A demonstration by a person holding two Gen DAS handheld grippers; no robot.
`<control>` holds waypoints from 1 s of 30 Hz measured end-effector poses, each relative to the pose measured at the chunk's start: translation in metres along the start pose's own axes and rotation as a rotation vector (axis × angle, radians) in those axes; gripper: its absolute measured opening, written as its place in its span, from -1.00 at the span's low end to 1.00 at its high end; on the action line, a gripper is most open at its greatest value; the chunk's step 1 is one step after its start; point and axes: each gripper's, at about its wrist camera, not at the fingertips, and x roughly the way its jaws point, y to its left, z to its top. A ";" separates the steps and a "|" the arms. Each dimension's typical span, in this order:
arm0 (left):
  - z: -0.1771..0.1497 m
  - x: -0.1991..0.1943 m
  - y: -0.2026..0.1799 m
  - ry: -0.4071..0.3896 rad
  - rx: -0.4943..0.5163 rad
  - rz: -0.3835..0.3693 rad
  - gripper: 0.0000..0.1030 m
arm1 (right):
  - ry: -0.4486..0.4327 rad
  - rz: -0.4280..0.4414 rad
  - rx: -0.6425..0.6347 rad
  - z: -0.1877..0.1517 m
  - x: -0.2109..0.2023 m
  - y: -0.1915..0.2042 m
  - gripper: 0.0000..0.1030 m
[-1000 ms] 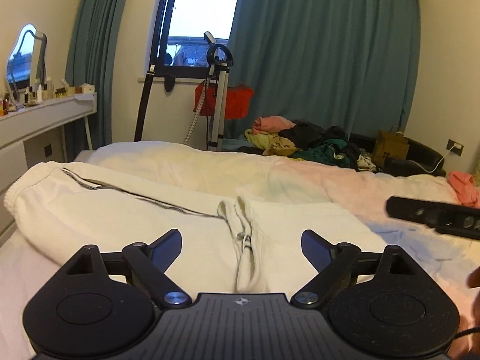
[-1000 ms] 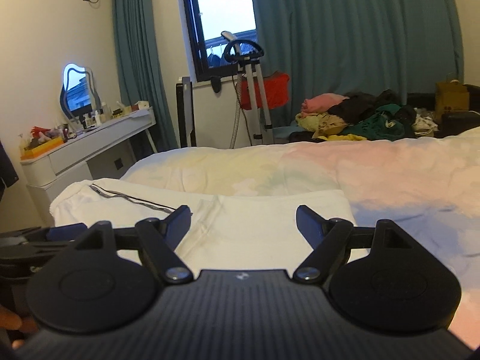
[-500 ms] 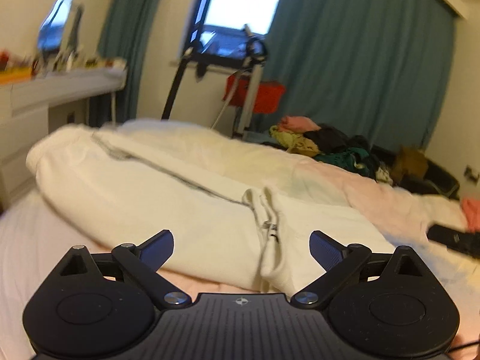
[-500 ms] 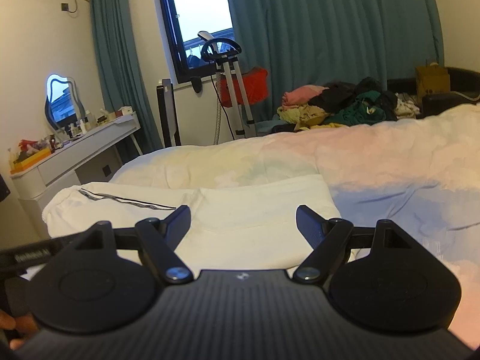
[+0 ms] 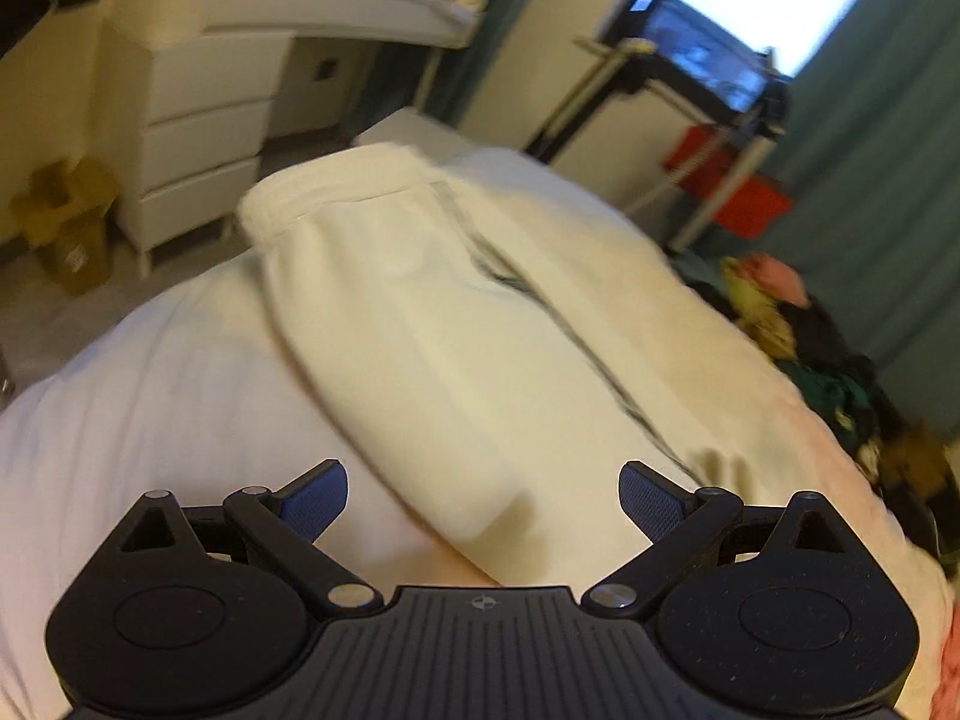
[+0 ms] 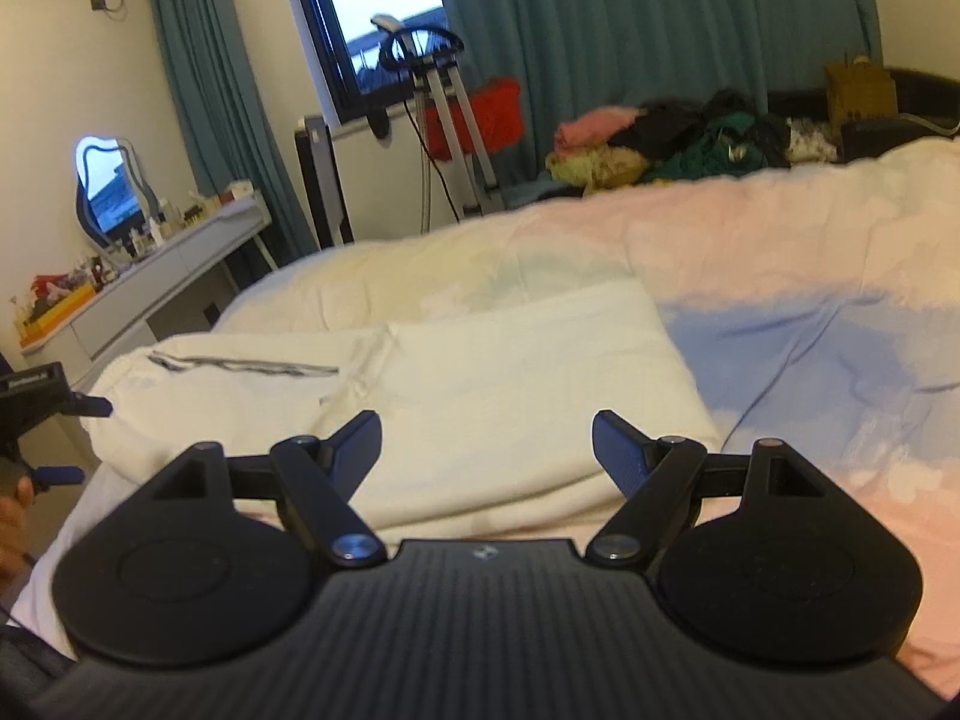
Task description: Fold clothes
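Since the earlier frames the left tongs [image 5: 483,495] have been swung toward the bed's near corner, so that the waistband end of the white trousers [image 5: 432,324] and the drawers [image 5: 192,138] beyond it are now seen, in a tilted and blurred view. Both of its fingers are spread wide and nothing is held between them; the folded edge of the trousers is seen just ahead of the gap, though whether it is touched cannot be told. The right tongs [image 6: 486,444] are likewise held wide open and empty, above the near edge of the same garment. The trousers [image 6: 480,396] are laid flat across the bed [image 6: 810,276], with a dark side stripe [image 6: 240,365] visible on the left part. The left tongs [image 6: 36,408] are seen at the far left edge of the right view. Farther off, a heap of clothes [image 6: 672,144] is piled below the teal curtain [image 6: 630,18].
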 end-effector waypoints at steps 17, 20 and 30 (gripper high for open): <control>0.065 0.087 0.051 -0.175 -0.166 0.149 0.08 | 0.159 0.001 -0.065 -0.015 0.093 0.016 0.53; 0.078 0.078 0.031 -0.220 -0.076 0.177 -0.35 | 0.183 -0.002 -0.065 -0.020 0.100 0.014 0.57; 0.061 -0.009 -0.166 -0.511 0.401 0.124 -0.55 | 0.150 0.045 0.170 -0.005 0.087 -0.022 0.53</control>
